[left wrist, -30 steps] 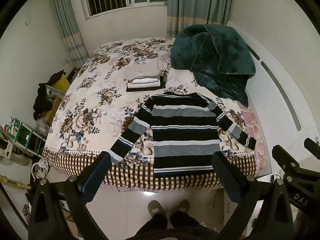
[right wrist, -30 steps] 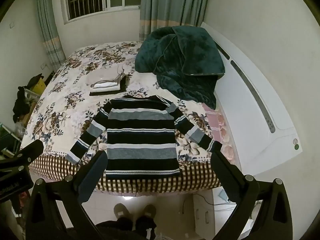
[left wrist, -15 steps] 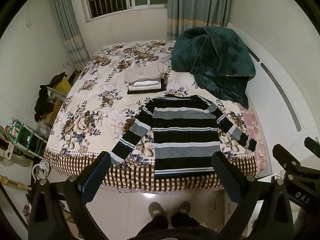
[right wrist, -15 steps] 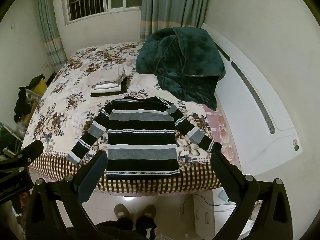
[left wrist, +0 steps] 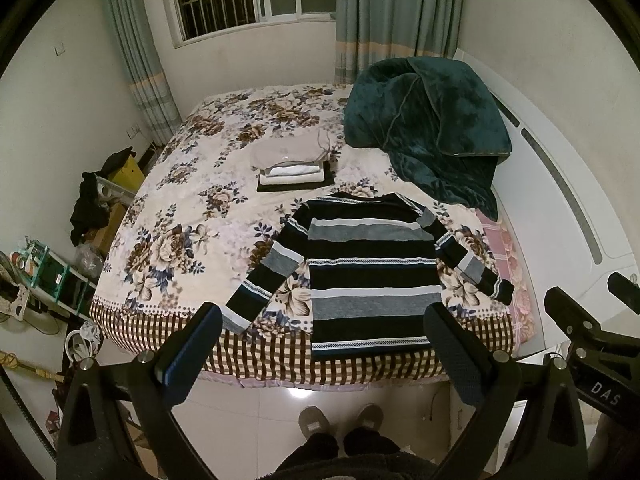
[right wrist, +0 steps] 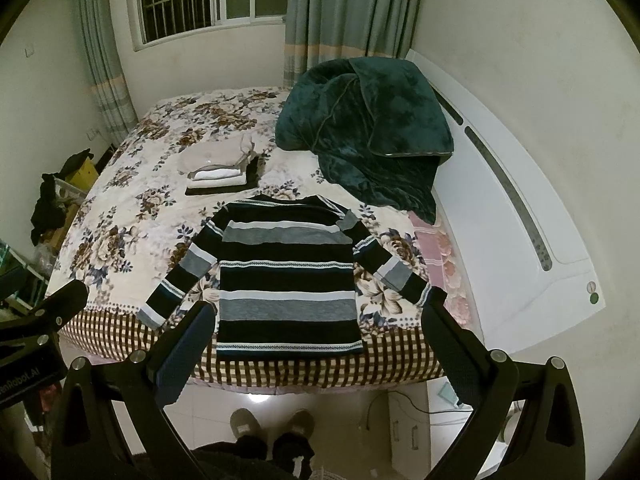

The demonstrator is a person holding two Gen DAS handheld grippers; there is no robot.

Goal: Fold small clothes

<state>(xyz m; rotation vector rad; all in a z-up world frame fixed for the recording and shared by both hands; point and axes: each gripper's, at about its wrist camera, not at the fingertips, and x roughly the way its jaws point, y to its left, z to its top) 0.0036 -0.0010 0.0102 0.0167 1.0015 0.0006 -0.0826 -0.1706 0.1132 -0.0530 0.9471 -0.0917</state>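
A black, grey and white striped sweater (left wrist: 370,270) lies flat on the flowered bed (left wrist: 188,220), sleeves spread, hem at the near edge. It also shows in the right wrist view (right wrist: 286,276). My left gripper (left wrist: 322,330) is open and empty, held above the floor in front of the bed's near edge. My right gripper (right wrist: 318,322) is open and empty at the same height, to the right of the left one. Neither touches the sweater.
A stack of folded clothes (left wrist: 292,166) sits behind the sweater. A dark green blanket (left wrist: 428,120) is heaped at the back right by the white headboard (left wrist: 568,200). Clutter and shelves (left wrist: 48,272) stand left of the bed. My slippered feet (left wrist: 340,420) are on the tiled floor.
Both grippers have drawn back and up a little, so the bed and sweater sit slightly lower and smaller in view. The sweater has not moved.
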